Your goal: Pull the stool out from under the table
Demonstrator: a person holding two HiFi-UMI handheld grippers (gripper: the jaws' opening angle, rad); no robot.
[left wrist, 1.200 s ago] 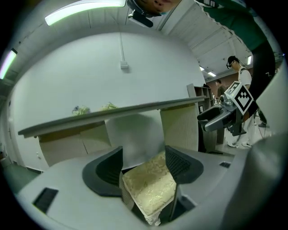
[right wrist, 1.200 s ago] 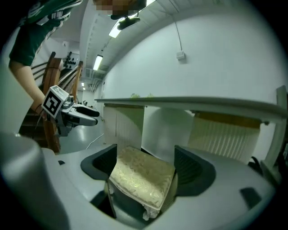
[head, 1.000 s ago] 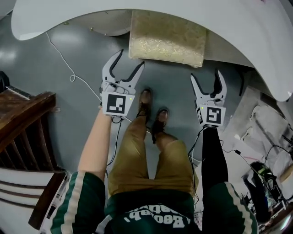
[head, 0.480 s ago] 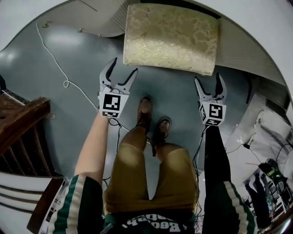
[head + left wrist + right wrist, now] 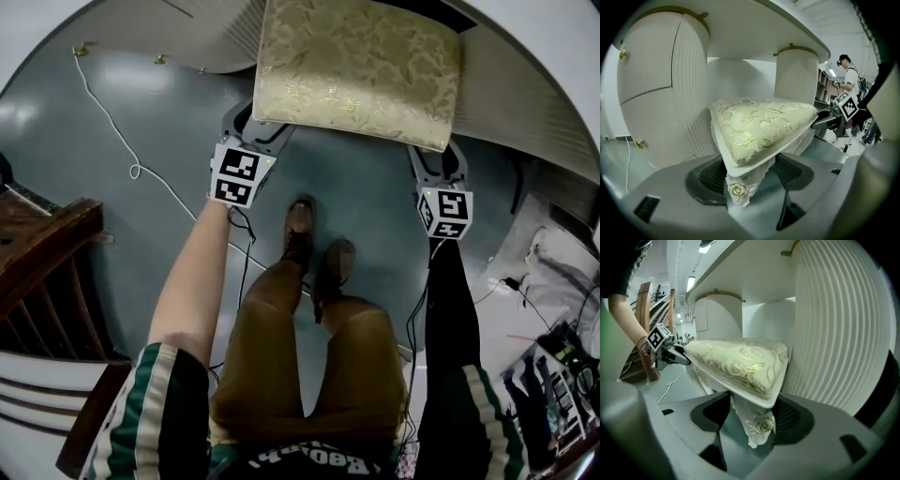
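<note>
White lettering crosses the person's green shirt (image 5: pixel 309 459) at the near edge — upside down, not legible. Nothing else reads.

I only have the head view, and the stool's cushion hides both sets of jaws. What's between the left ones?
Observer: In the left gripper view, the stool's near corner leg, carved with a gold rosette, stands between the jaws of the left gripper. They have just been opening and stand wide apart, off it.
Operator: And the right?
Observer: The right gripper straddles the other near leg. Its jaws have just been closing, but a gap shows beside the leg.
Operator: Any room above the cushion?
Observer: Yes, the tabletop sits clear above the cushion.
</note>
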